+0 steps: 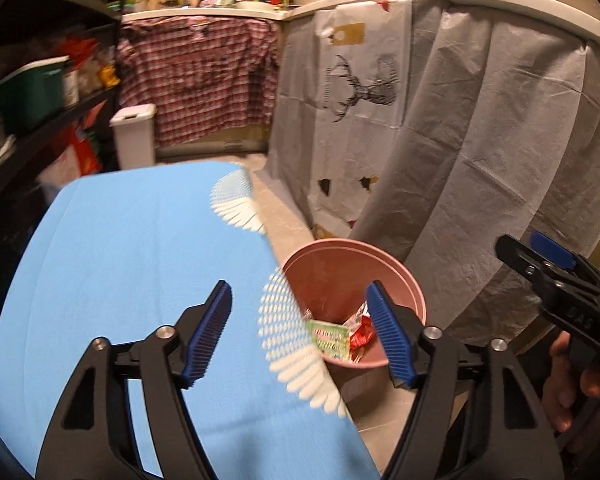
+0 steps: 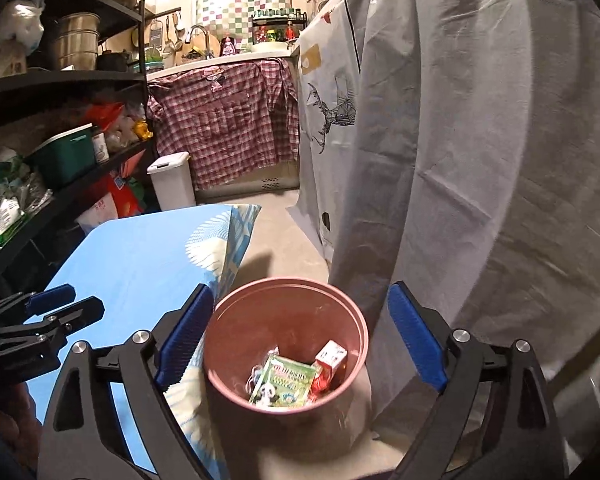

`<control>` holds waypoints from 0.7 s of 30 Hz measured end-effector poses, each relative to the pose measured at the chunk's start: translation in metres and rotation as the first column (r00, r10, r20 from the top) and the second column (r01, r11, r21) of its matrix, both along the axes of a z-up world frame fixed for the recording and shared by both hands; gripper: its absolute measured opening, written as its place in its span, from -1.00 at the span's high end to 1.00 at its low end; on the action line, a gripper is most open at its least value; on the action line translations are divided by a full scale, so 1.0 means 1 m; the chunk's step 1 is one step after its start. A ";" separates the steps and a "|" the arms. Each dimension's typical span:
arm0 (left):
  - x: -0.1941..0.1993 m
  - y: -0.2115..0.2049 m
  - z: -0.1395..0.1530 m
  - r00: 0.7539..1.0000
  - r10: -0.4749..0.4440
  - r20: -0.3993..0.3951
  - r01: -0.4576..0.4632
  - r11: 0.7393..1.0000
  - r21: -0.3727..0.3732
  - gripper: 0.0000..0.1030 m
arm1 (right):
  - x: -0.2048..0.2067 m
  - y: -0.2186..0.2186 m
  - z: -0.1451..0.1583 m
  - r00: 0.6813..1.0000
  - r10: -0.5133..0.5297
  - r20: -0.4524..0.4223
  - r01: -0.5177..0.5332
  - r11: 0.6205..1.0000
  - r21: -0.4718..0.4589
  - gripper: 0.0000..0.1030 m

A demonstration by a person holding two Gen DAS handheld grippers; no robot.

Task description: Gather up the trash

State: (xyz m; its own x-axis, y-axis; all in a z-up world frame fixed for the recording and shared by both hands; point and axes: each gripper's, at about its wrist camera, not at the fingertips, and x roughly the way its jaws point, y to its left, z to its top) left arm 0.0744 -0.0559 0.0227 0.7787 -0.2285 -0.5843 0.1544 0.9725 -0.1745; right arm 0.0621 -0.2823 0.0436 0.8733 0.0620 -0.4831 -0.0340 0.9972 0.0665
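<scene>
A pink bin [image 1: 332, 276] [image 2: 284, 312] stands on the floor by the corner of a table under a blue cloth [image 1: 120, 260] [image 2: 140, 248]. Inside it lie a green snack packet [image 2: 288, 380] [image 1: 330, 338], a small red carton [image 2: 330, 360] and a red wrapper [image 1: 364, 334]. My left gripper [image 1: 299, 286] is open over the table's edge and the bin, with nothing between its pads. My right gripper [image 2: 300, 286] hangs open above the bin's mouth, also with nothing in it. Each gripper shows at the other view's edge: the right [image 1: 540, 256], the left [image 2: 56, 308].
A grey cloth [image 1: 480, 140] [image 2: 480, 160] drapes from the counter right behind the bin. A white lidded bin [image 1: 134, 136] [image 2: 170, 184] stands at the far end, next to dark crowded shelves [image 2: 60, 152] on the left. A plaid cloth [image 2: 228, 120] hangs under the sink counter.
</scene>
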 end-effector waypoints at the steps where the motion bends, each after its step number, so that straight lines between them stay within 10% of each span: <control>1: -0.007 0.002 -0.001 1.000 0.016 -0.002 -0.016 1.000 -0.007 -0.45 | -0.006 -0.002 0.000 1.000 0.005 -0.006 -0.005 1.000 0.007 -0.74; 9: -0.061 0.001 -0.004 0.992 0.121 0.031 -0.122 0.991 0.047 -0.85 | -0.050 -0.004 0.000 0.999 0.027 -0.042 -0.026 1.000 0.014 -0.82; 21: -0.085 -0.013 -0.032 0.994 0.101 -0.036 -0.099 0.994 0.054 -0.85 | -0.092 -0.007 -0.011 0.998 0.001 -0.063 -0.003 1.000 -0.030 -0.89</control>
State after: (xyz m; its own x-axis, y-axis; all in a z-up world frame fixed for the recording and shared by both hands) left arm -0.0101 -0.0685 -0.0090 0.7728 -0.1192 -0.6234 0.0500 0.9906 -0.1274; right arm -0.0302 -0.2888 0.0325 0.8409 0.0487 -0.5390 -0.0331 0.9987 0.0386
